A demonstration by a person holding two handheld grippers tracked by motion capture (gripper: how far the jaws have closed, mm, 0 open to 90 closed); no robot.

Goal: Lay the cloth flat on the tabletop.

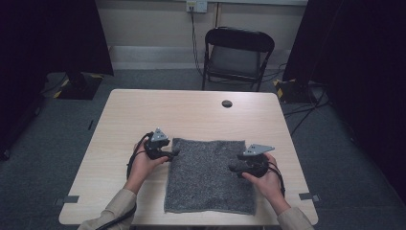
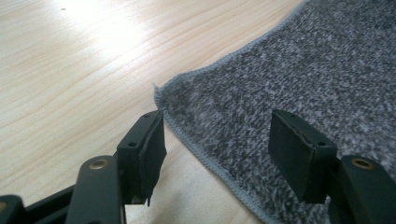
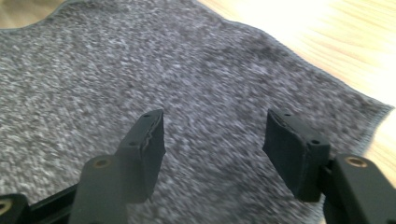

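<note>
From above, a grey, fuzzy square cloth (image 1: 209,175) lies flat on the near half of a pale wooden table (image 1: 191,110), with the left gripper (image 1: 173,153) at its far-left corner and the right gripper (image 1: 233,168) over its right edge. No fold has been made yet, I judge, so gripping and folding are all still ahead. Beyond the table stands a black folding chair (image 1: 238,55), well clear of the work (nothing blocks either hand).

Along the left gripper (image 2: 217,147), the jaws stand wide apart astride the cloth's stitched edge (image 2: 201,151), pinching nothing.

Along the right gripper (image 3: 215,147), the jaws likewise gape, empty, above the cloth (image 3: 140,70) near its corner (image 3: 380,112).
</note>
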